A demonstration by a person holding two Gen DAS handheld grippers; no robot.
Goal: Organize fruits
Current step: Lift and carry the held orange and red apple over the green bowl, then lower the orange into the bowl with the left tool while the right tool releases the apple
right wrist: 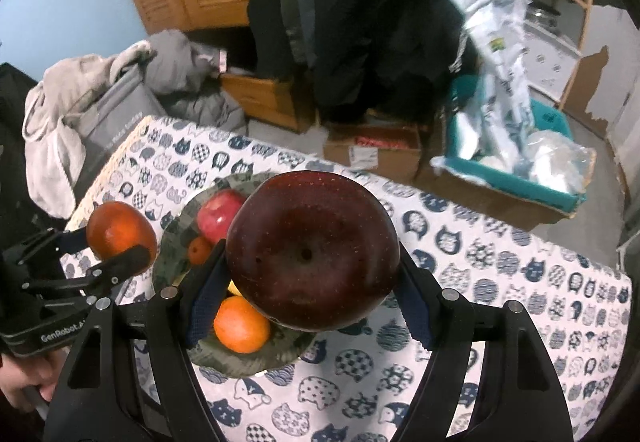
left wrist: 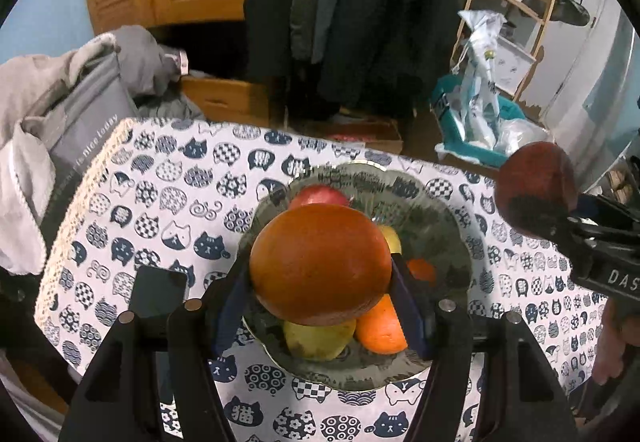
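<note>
Left gripper [left wrist: 320, 270] clamps an orange [left wrist: 320, 264], right gripper [right wrist: 312, 254] clamps a dark red apple [right wrist: 312, 250], both above the fruit bowl [left wrist: 440, 226].

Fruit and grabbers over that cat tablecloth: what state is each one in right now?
Left gripper: shut on the orange fruit, held above the bowl.
Right gripper: shut on the dark red apple, lifted.
Bowl: on the tablecloth, holding several fruits.
Pink-red apple: resting in the bowl.
</note>
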